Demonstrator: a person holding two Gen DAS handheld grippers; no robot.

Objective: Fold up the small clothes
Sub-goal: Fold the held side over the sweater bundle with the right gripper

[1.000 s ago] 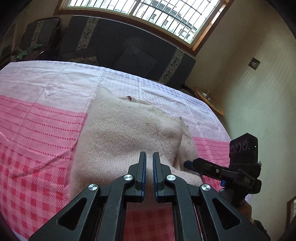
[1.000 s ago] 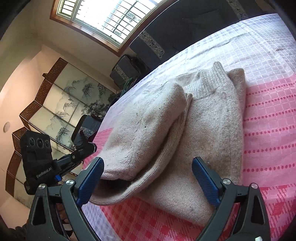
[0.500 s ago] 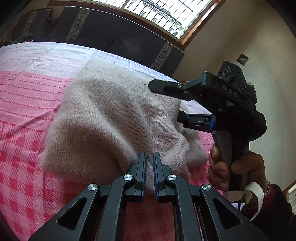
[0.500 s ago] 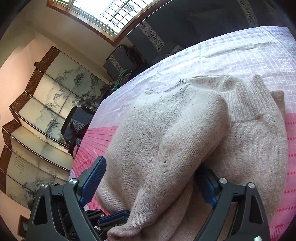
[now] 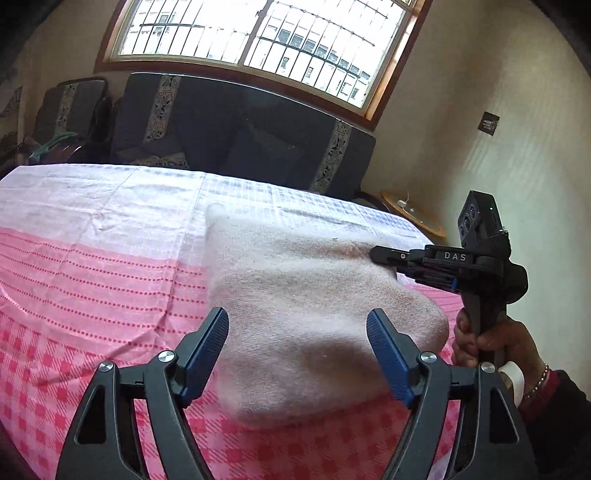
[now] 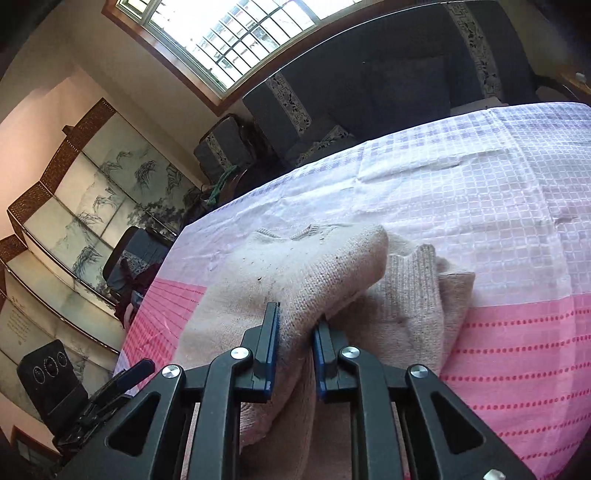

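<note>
A pink and white checked cloth (image 5: 92,266) covers the tabletop; behind its far edge stand a dark sofa (image 5: 236,133) and one barred window (image 5: 258,33). One beige sweater (image 5: 306,295), folded, lies mid-tabletop. The left tool (image 5: 297,332) has just sprung apart, released, the sweater between its fingers untouched. The right tool (image 6: 295,347), marked "DAS", has just clenched on a sweater fold.

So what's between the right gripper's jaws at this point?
A bunched fold of the beige sweater: the right gripper has just been closing and its jaws now pinch the knit between them. The right wrist view shows it.
</note>
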